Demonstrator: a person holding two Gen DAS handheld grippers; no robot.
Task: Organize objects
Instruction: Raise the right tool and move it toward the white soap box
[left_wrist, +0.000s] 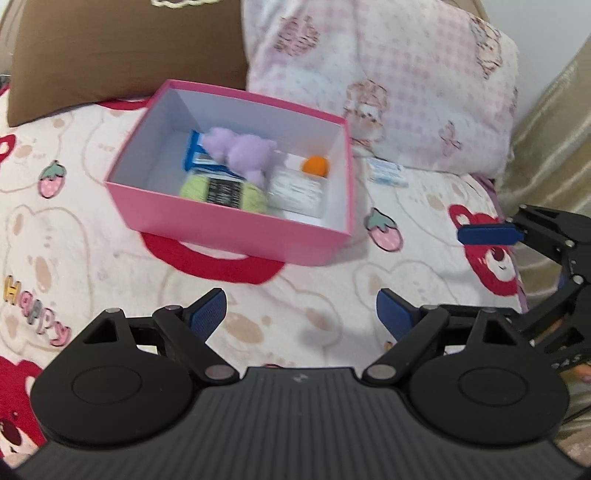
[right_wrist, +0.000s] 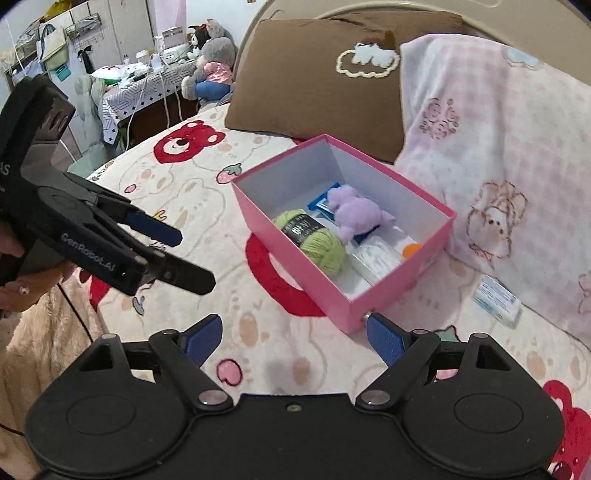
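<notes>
Both grippers wide and empty; small packet (right_wrist: 496, 301) lies outside pink box (right_wrist: 295, 273), ahead-right of right gripper (right_wrist: 295, 338), nearer than left gripper (left_wrist: 301, 314).

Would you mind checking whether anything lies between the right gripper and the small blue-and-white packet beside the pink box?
Nothing visible does. From the open right gripper to the packet there is only bare blanket; the pink box sits left of that path.

A brown pillow (right_wrist: 314, 74) and a pink checked pillow (right_wrist: 498, 147) are being propped at the bed's head edge. Plush toys (right_wrist: 212, 62) are being kept on a cluttered side table (right_wrist: 147, 92) beyond the bed's far corner.
</notes>
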